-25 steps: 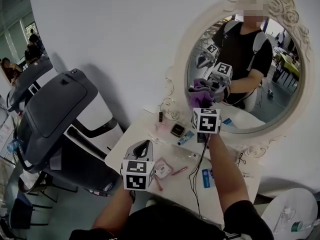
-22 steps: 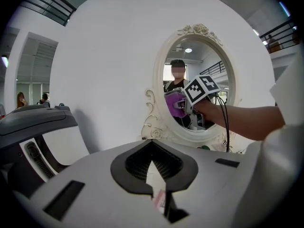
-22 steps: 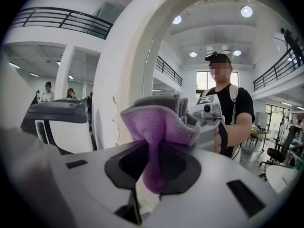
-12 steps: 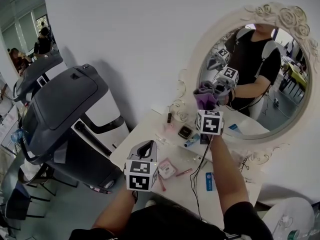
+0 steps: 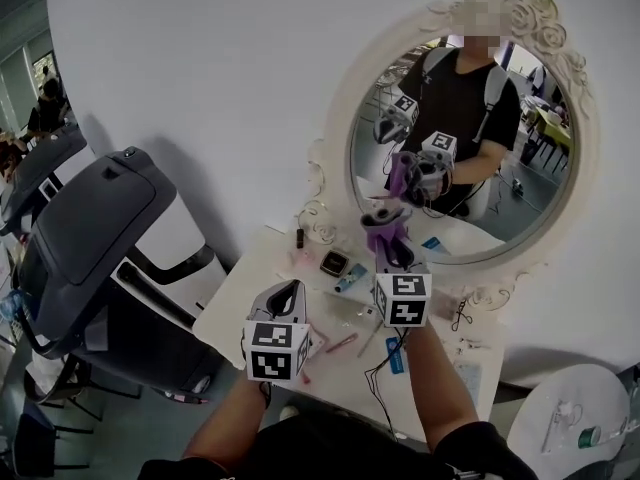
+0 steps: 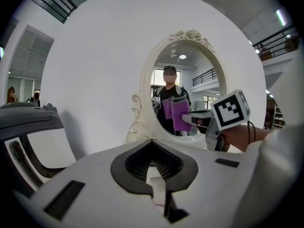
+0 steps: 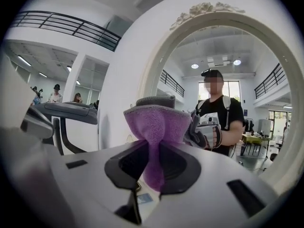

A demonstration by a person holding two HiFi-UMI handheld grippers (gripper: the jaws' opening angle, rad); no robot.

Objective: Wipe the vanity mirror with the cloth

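— Vanity mirror [image 5: 530, 183]: where does it stand, and how does it look?
— It is the oval glass in a carved cream frame, upright at the far side of the white table [image 5: 240, 293], to the right of the dark grey machine [image 5: 90, 228]. You are reflected in it with both tools.
— What do your gripper views add?
— Only the right gripper view shows the grip. Your right gripper [image 7: 152, 151] is clamped on the purple cloth [image 7: 156, 122], which fans out above the jaws with a grey side behind. The left gripper view catches that tool from the side, with the cloth upright before the lower glass. Your left gripper [image 6: 153, 163] has its jaws drawn to a thin slit with nothing in them. The head view puts it low over the table's near left part.
— What has changed since half a second ago?
— Then you held the cloth higher, up against the glass. Now it sits lower, and a gap shows between it and its reflection.
— Any small things?
— The head view alone shows them: a black compact [image 5: 333, 263] and a blue tube [image 5: 352, 278] near the frame's foot.
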